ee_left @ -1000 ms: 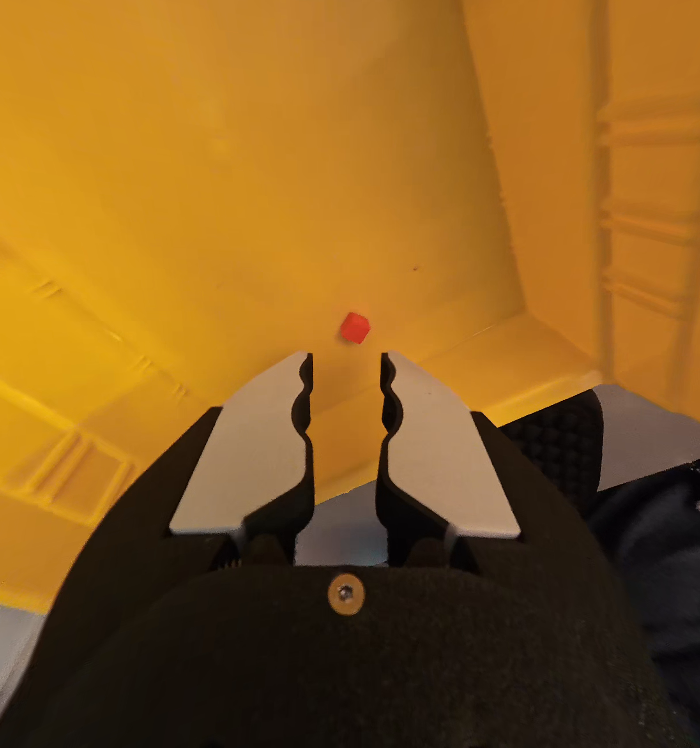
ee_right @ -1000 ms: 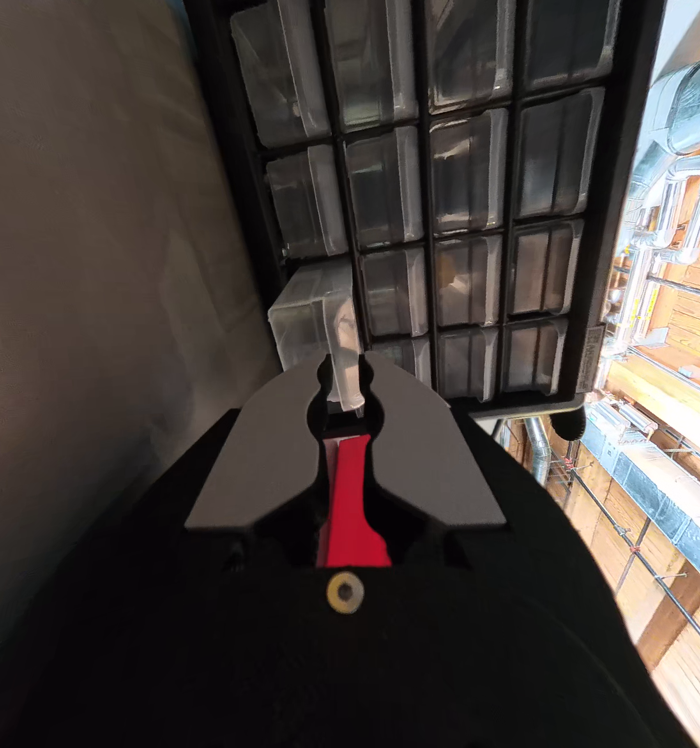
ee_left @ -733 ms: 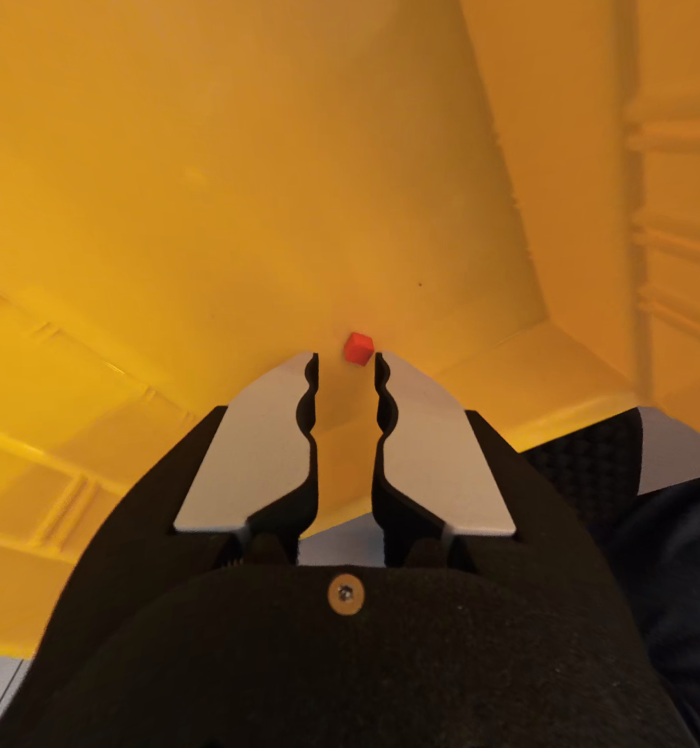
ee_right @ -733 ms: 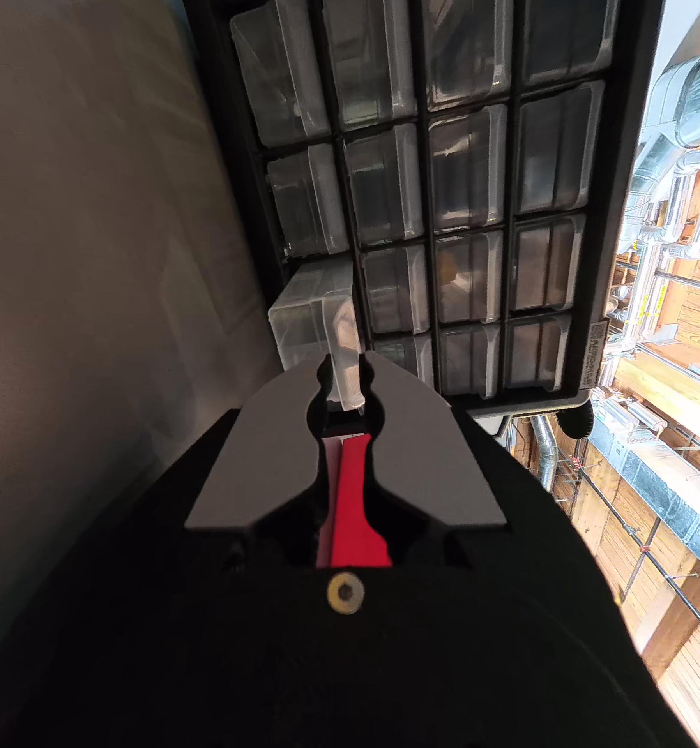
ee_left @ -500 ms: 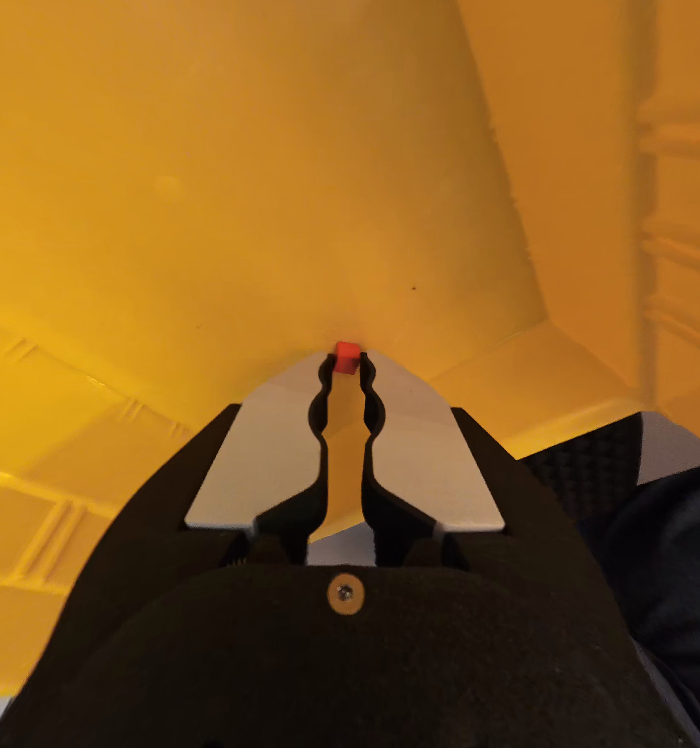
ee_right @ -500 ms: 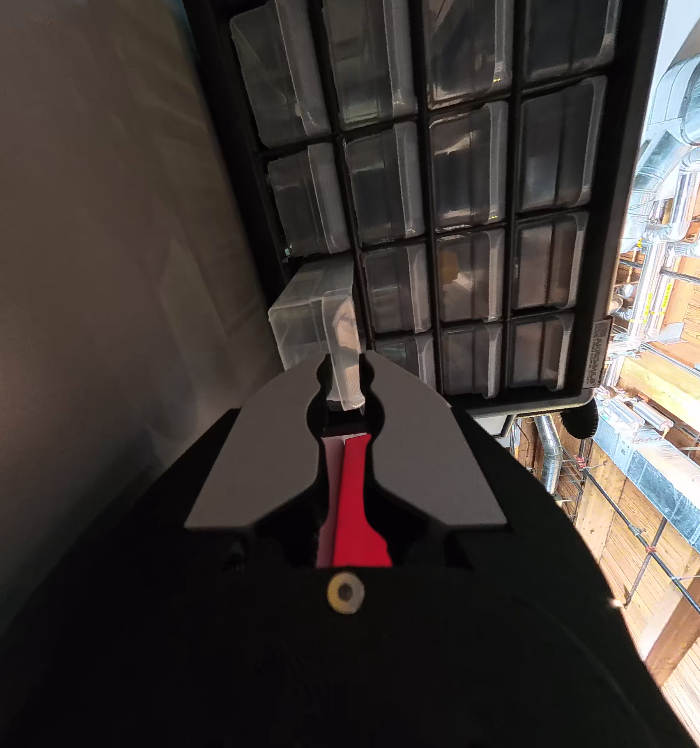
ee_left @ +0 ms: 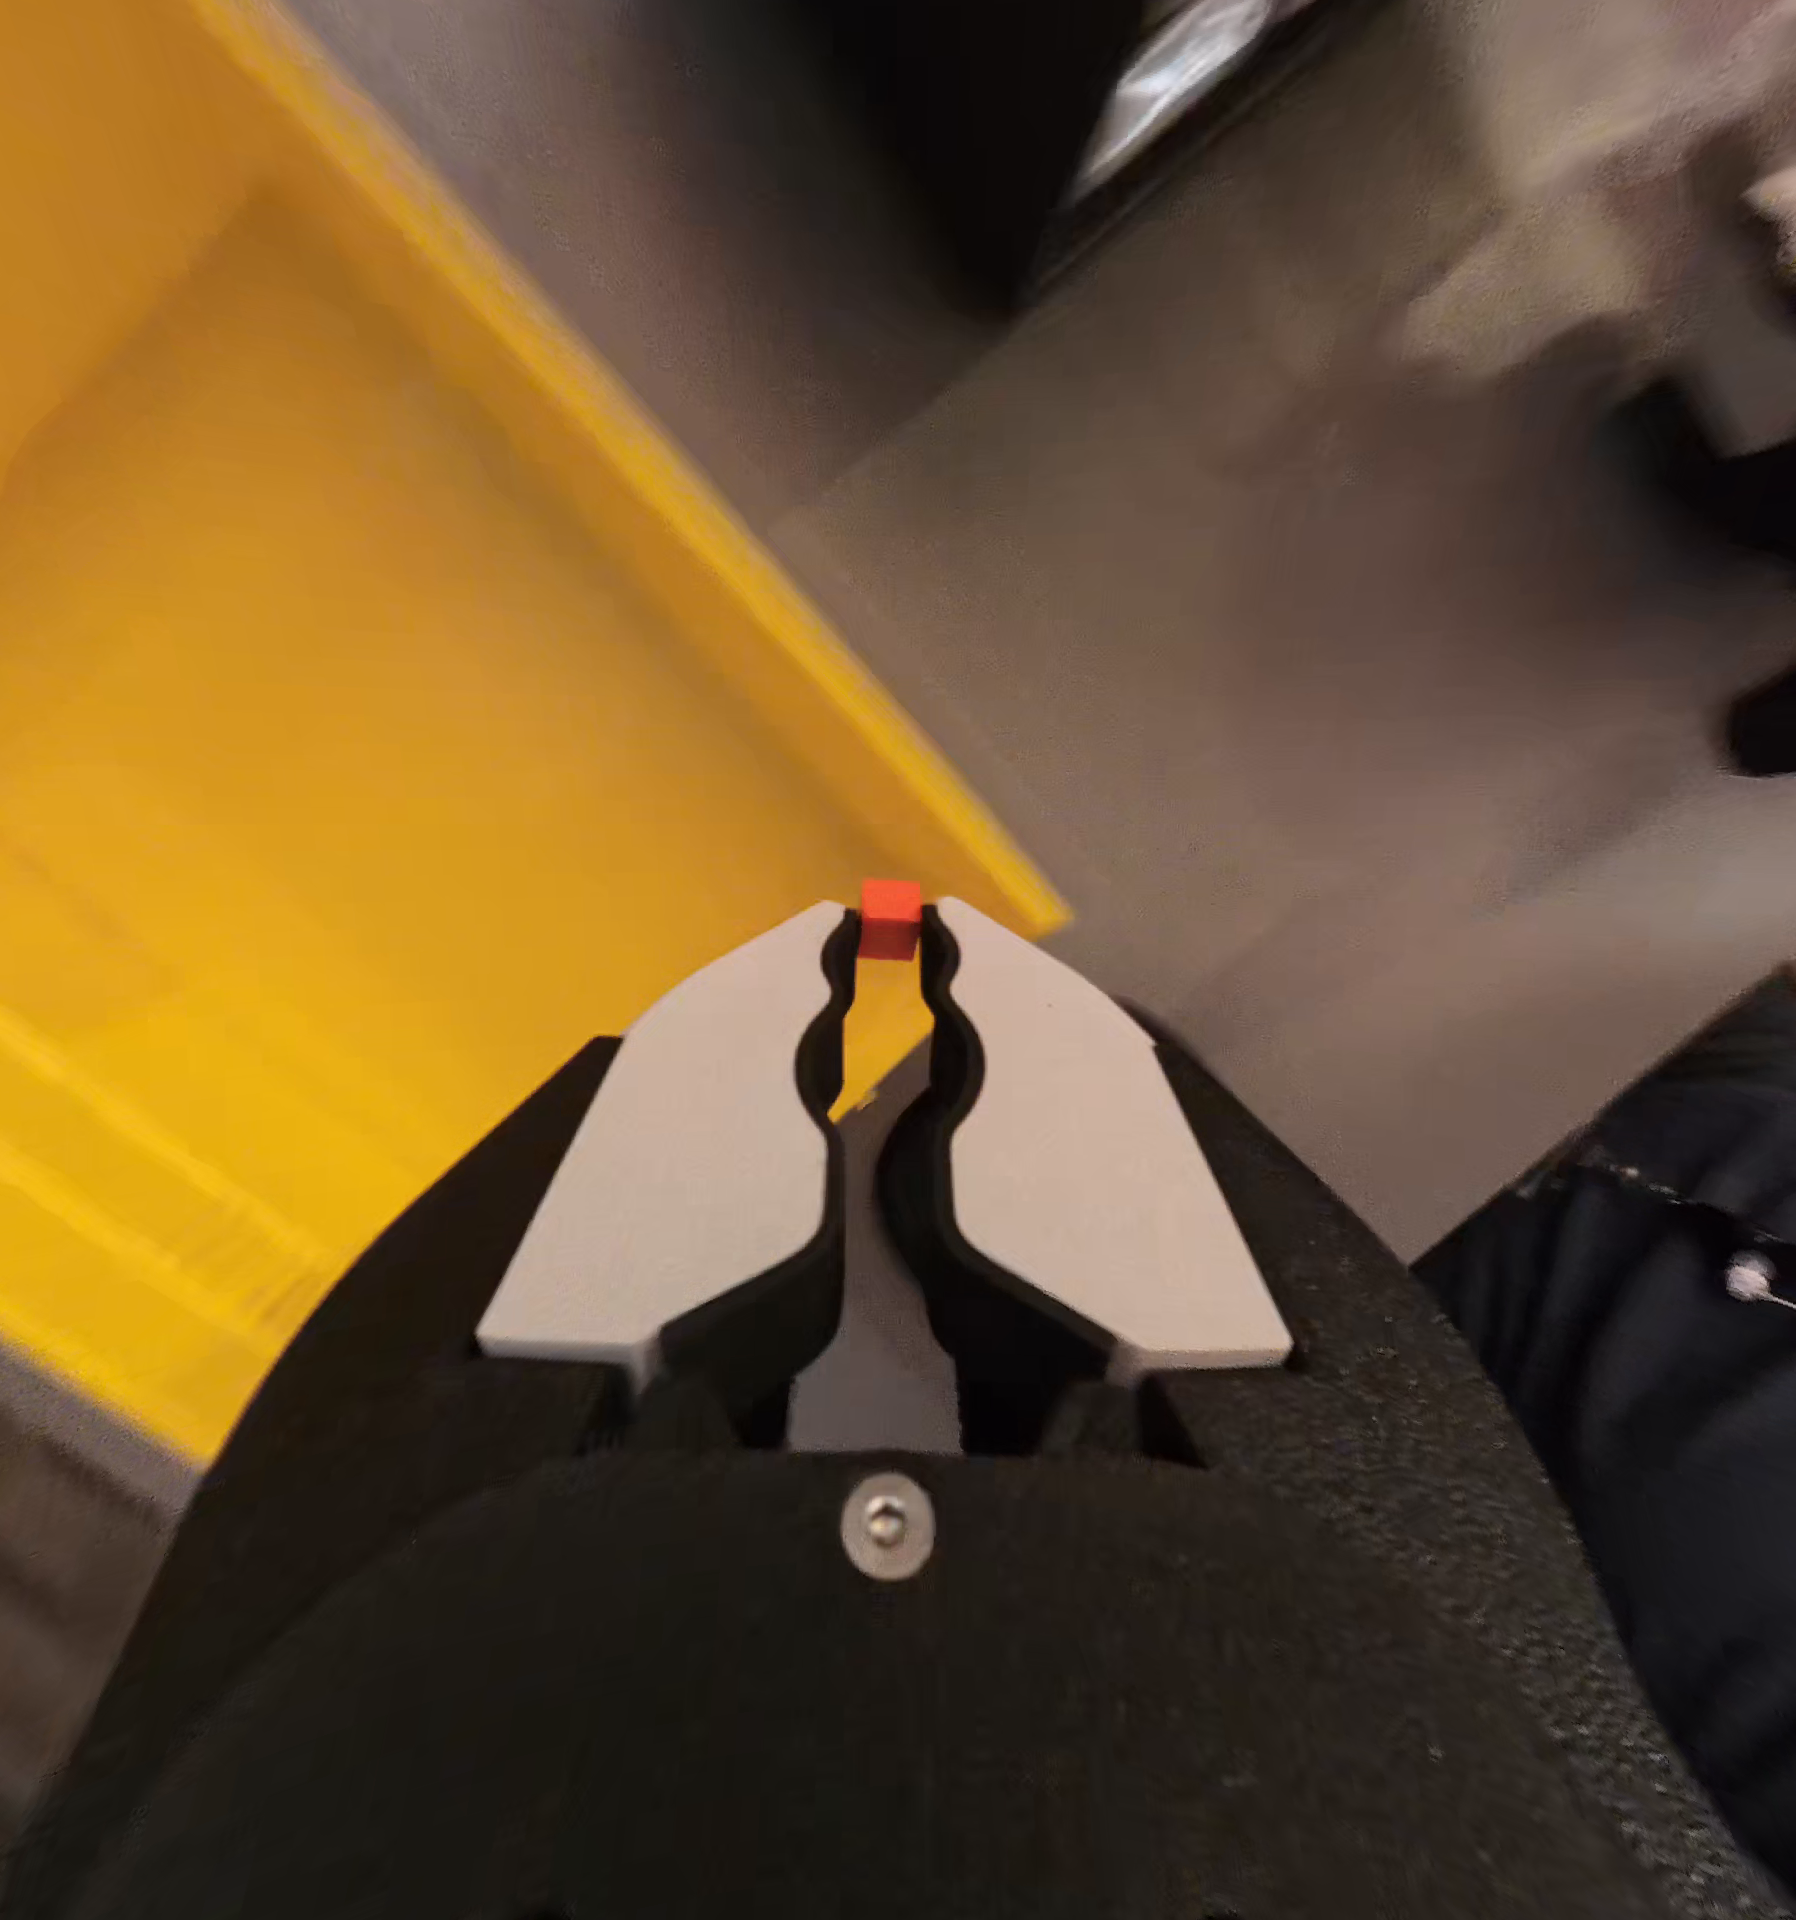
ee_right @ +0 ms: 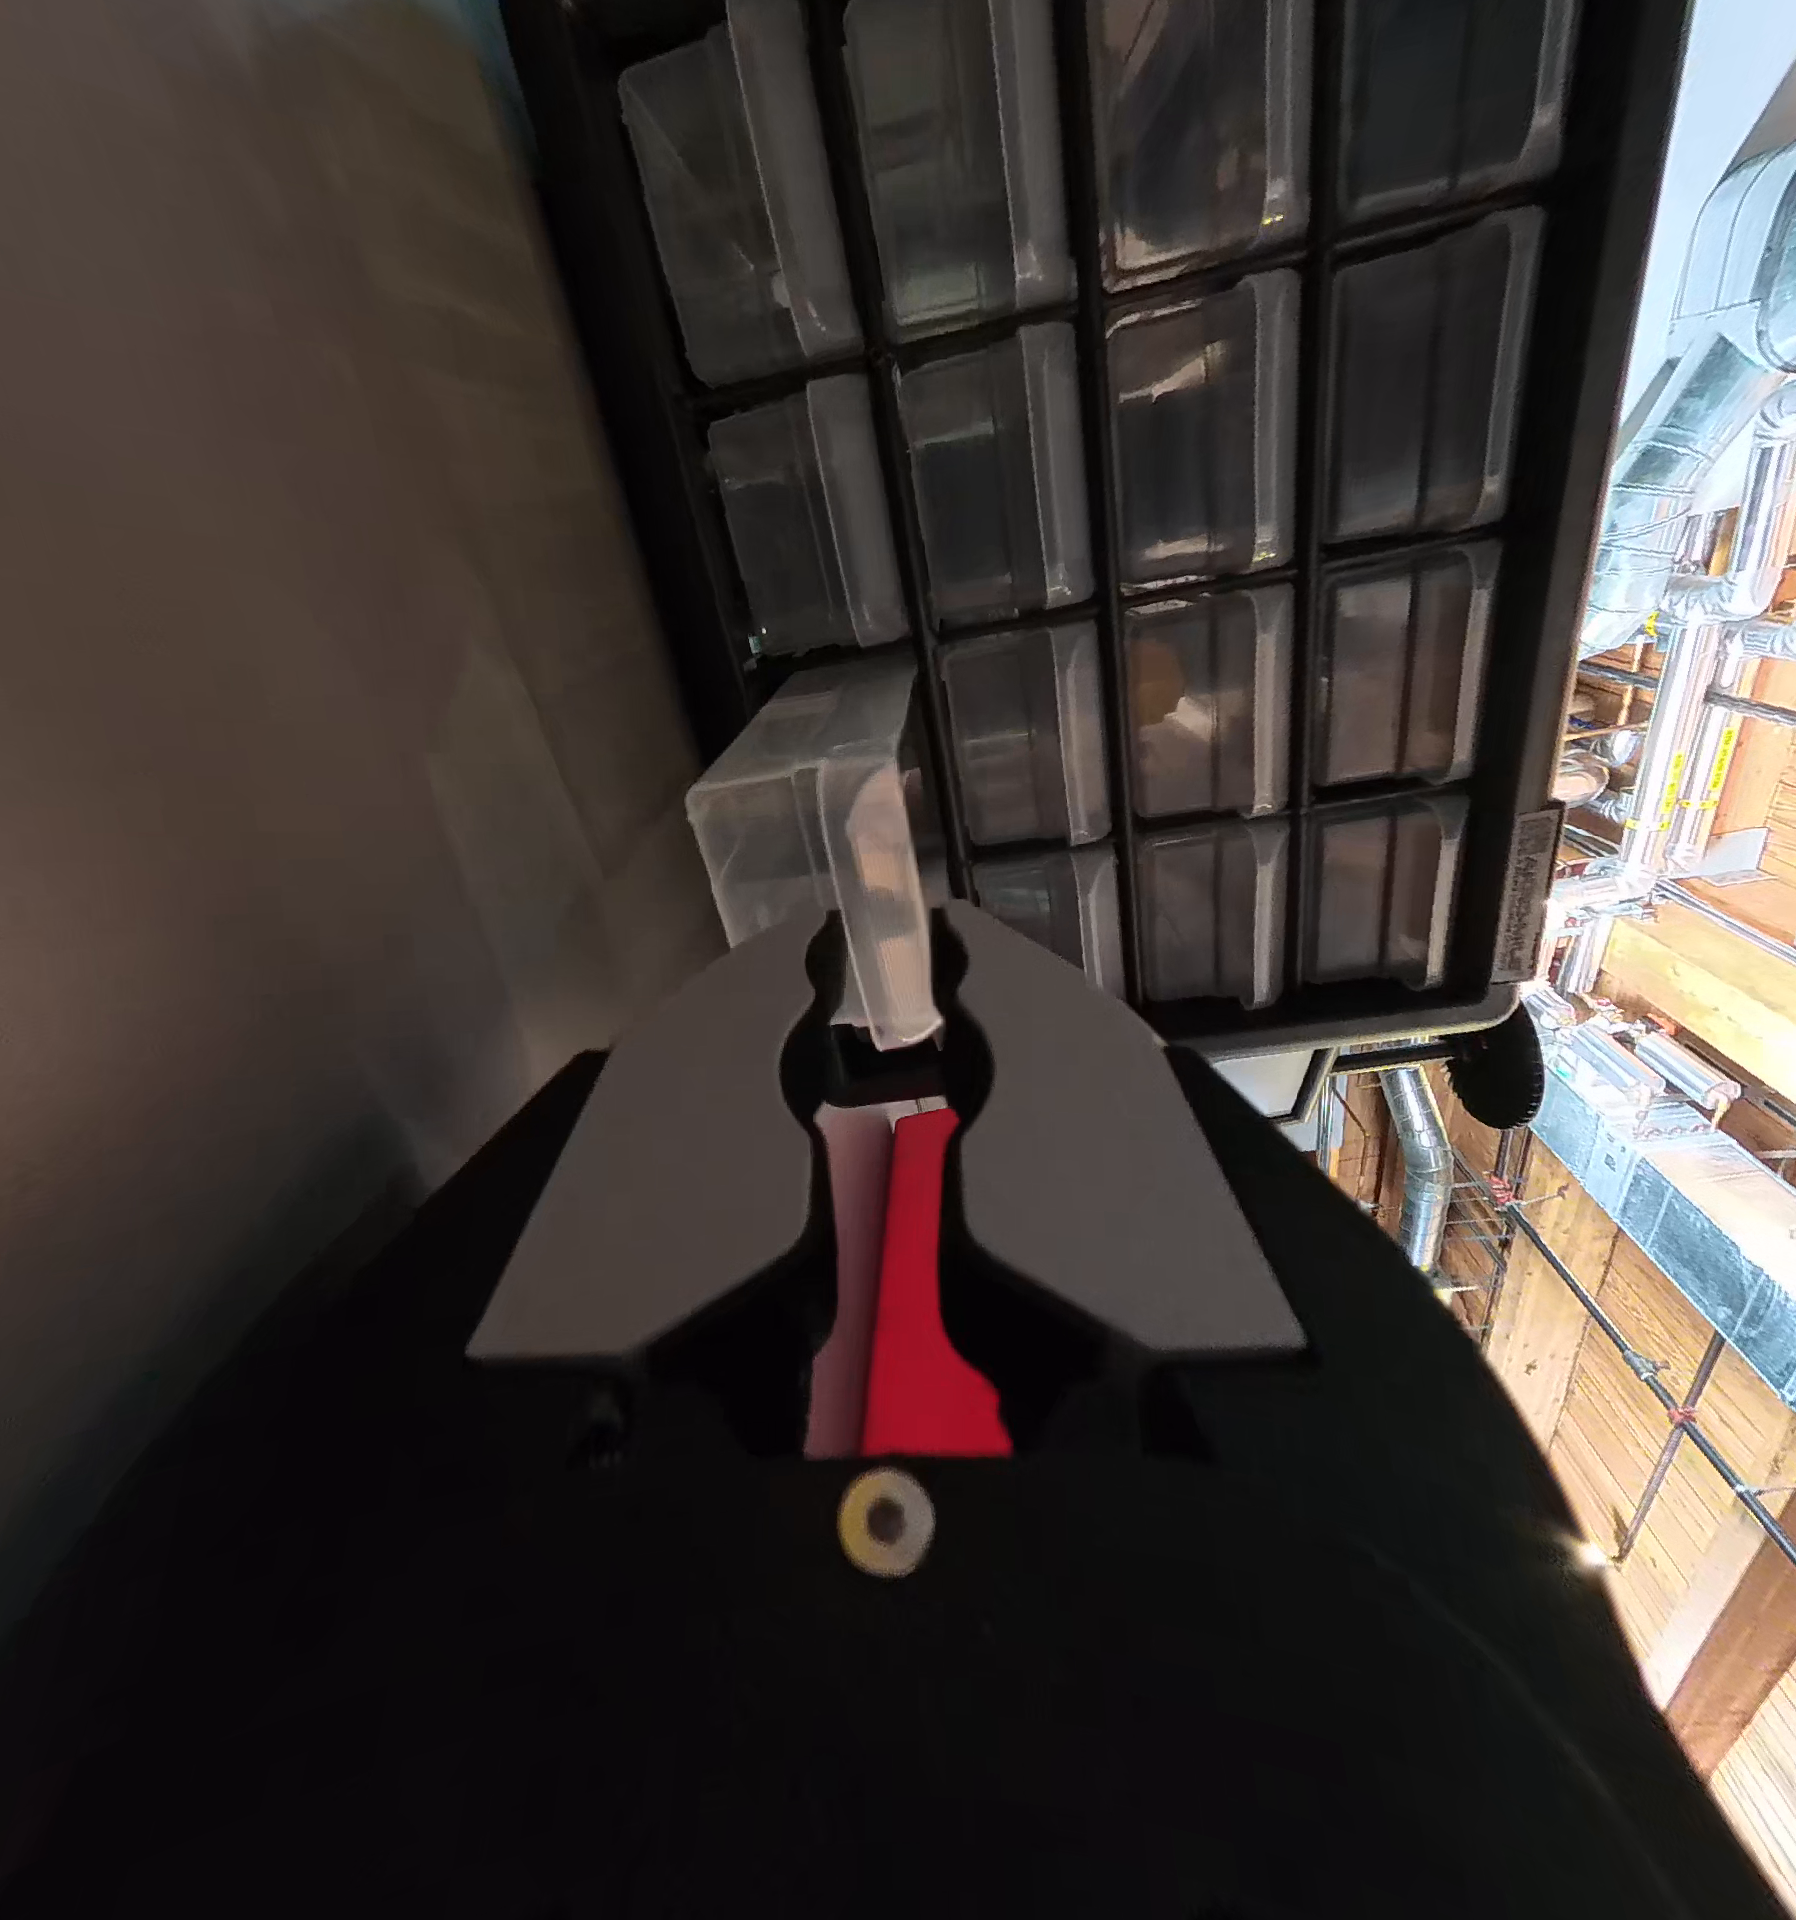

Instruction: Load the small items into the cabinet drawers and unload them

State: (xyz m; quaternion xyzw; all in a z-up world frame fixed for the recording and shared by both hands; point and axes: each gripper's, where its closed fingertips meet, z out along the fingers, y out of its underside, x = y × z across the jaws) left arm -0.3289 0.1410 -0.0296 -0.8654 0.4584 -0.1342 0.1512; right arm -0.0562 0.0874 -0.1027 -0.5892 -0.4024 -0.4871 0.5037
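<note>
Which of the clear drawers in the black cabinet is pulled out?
The clear drawer whose handle the right gripper grips, in the cabinet column at the view's left. It juts out from the frame; all others sit flush.

Workshop-like industrial space, exposed metal ducts (ee_right: 1725,343), timber ceiling beams (ee_right: 1746,997), small-parts drawer cabinet (ee_right: 1185,499), yellow bin (ee_left: 281,727)

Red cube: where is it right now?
Left wrist view: the red cube is pinched at the tips of the left gripper, near the yellow bin corner.
</note>
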